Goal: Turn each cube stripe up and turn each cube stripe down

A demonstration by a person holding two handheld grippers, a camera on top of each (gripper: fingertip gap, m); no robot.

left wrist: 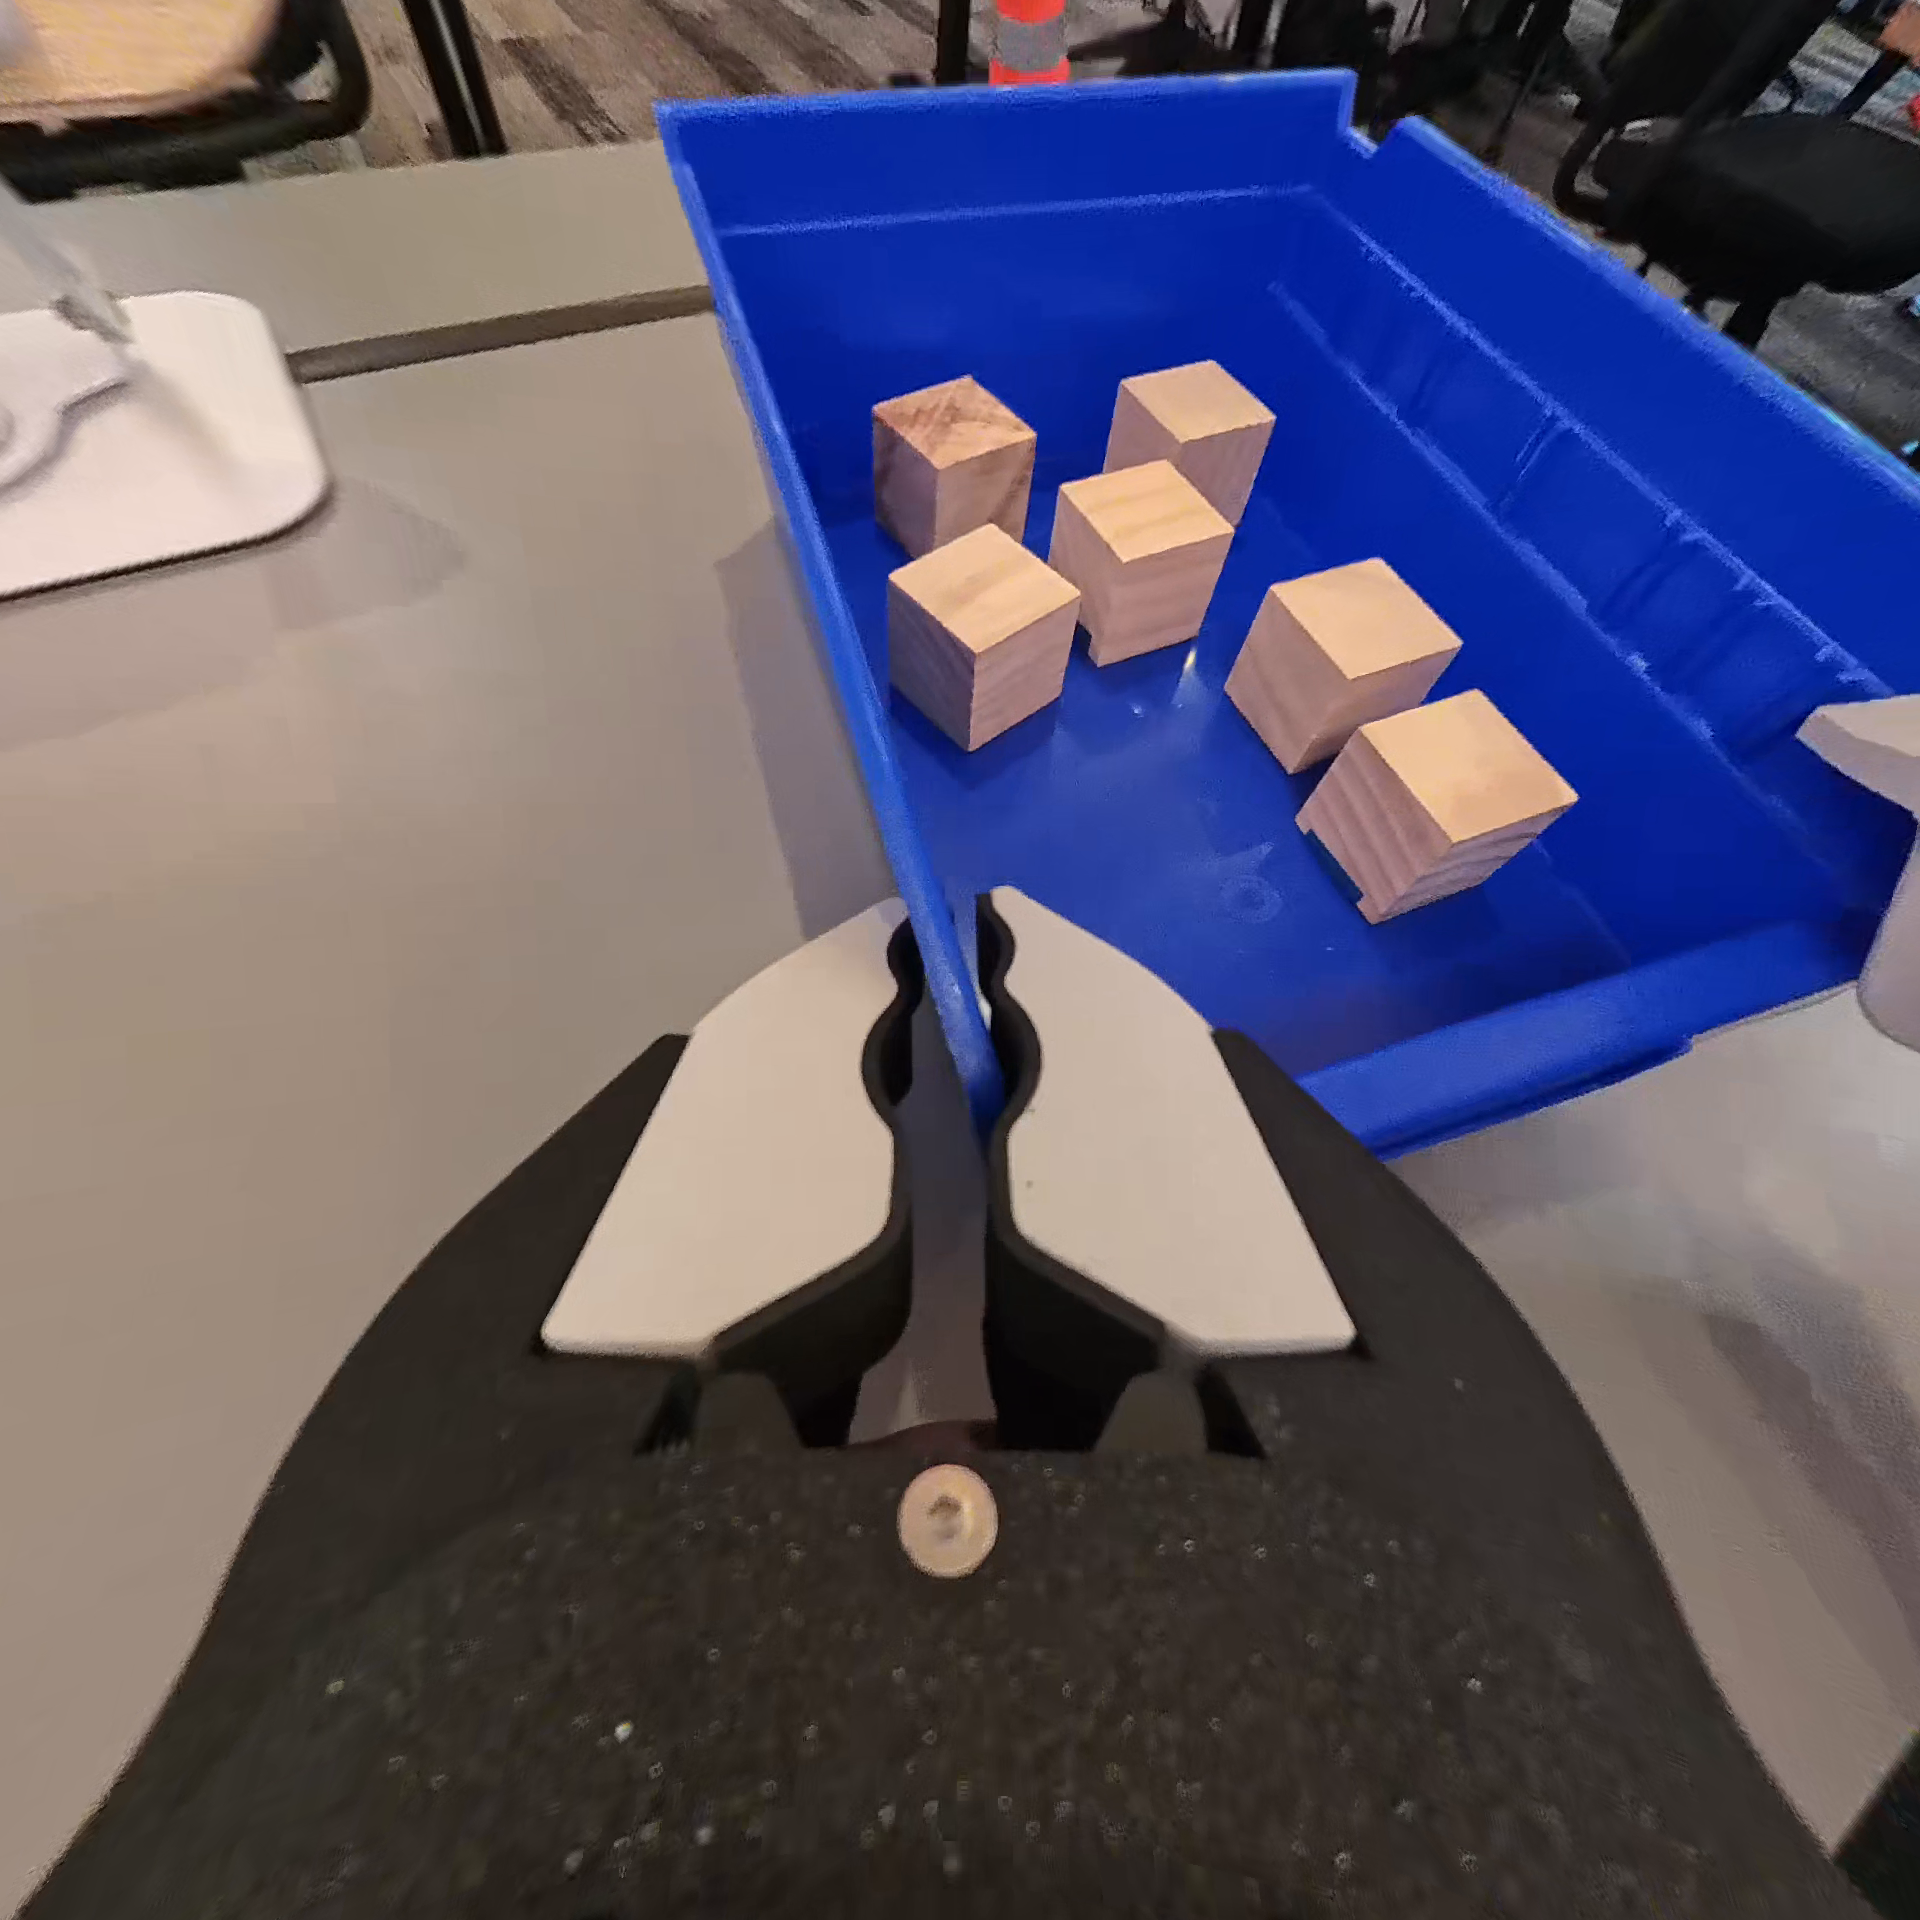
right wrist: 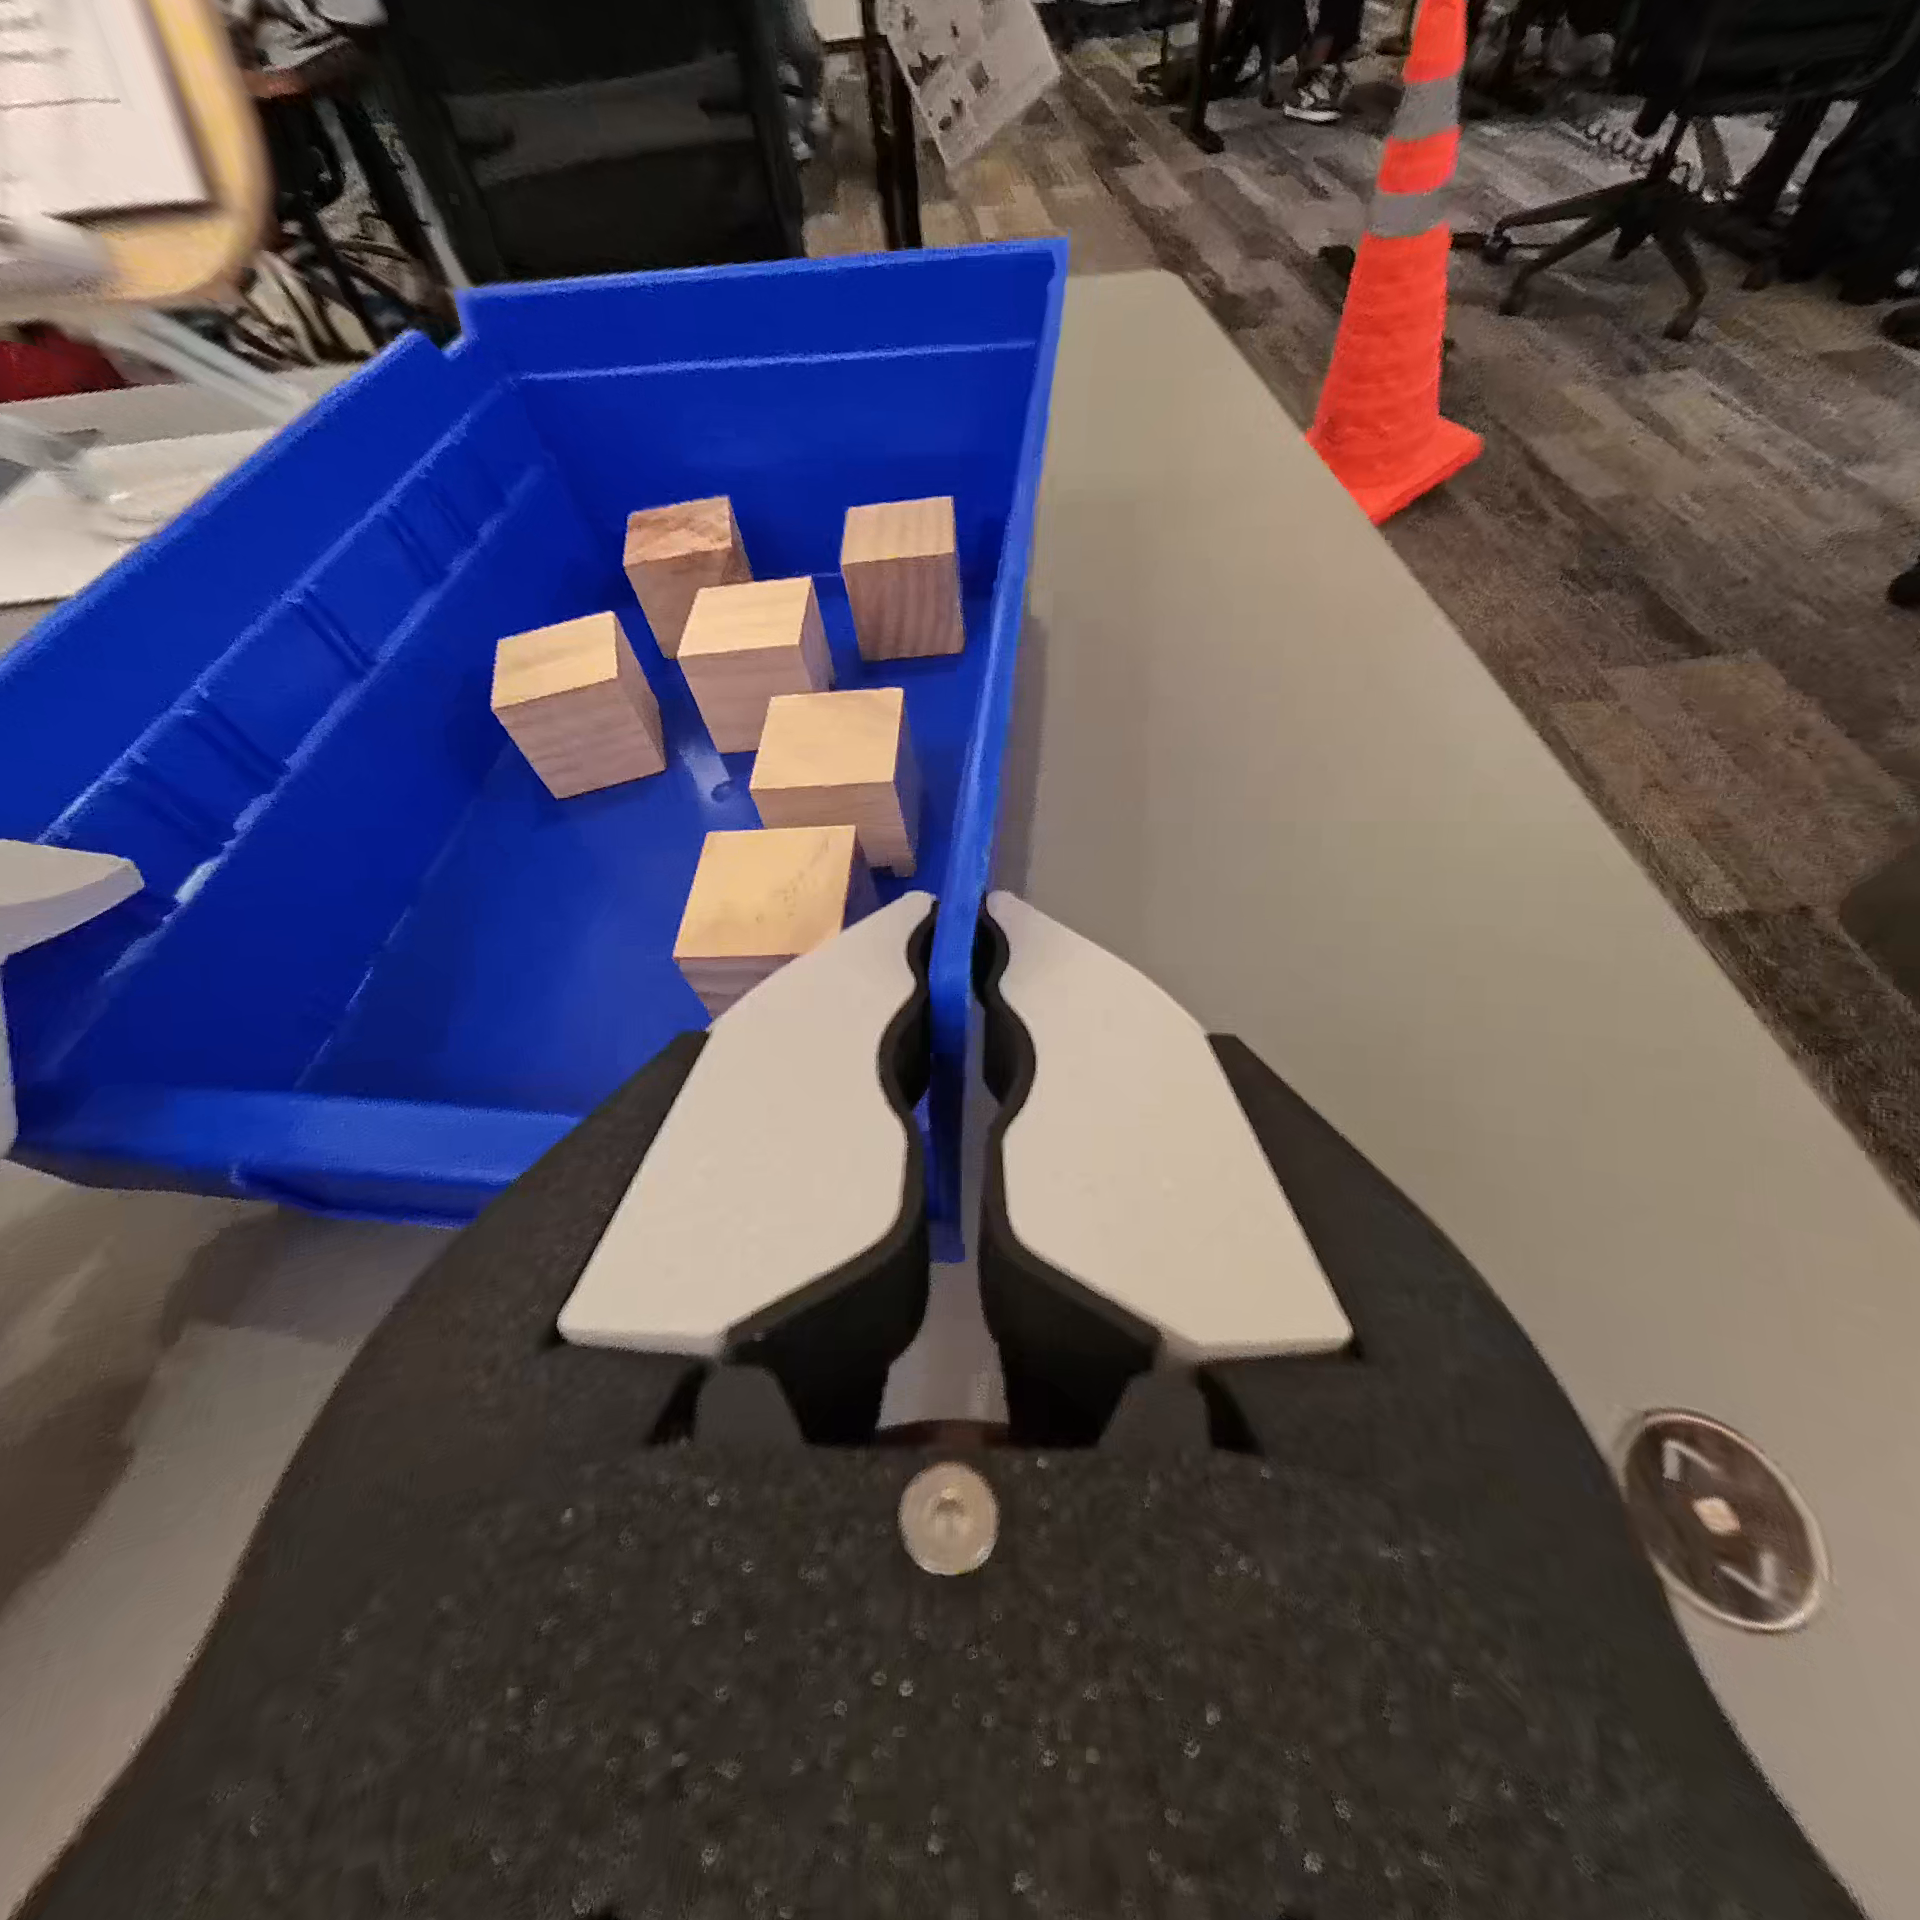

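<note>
Left wrist view: the left gripper [left wrist: 951, 925] reaches forward from bottom centre, jaws clamped on the left side wall of the blue bin [left wrist: 1558, 499]. Six wooden cubes [left wrist: 1143, 561] stand inside the bin at frame centre; no stripe can be made out. The other gripper's fingertip [left wrist: 1870, 748] shows at the right edge. A white pad [left wrist: 156, 447] lies on the grey table [left wrist: 416, 831], upper left.

Right wrist view: the right gripper [right wrist: 958, 920] has its jaws clamped on the bin's right wall [right wrist: 977, 810]. Only this view shows an orange cone [right wrist: 1397, 343] upper right and a round disc [right wrist: 1720, 1522] lower right.
</note>
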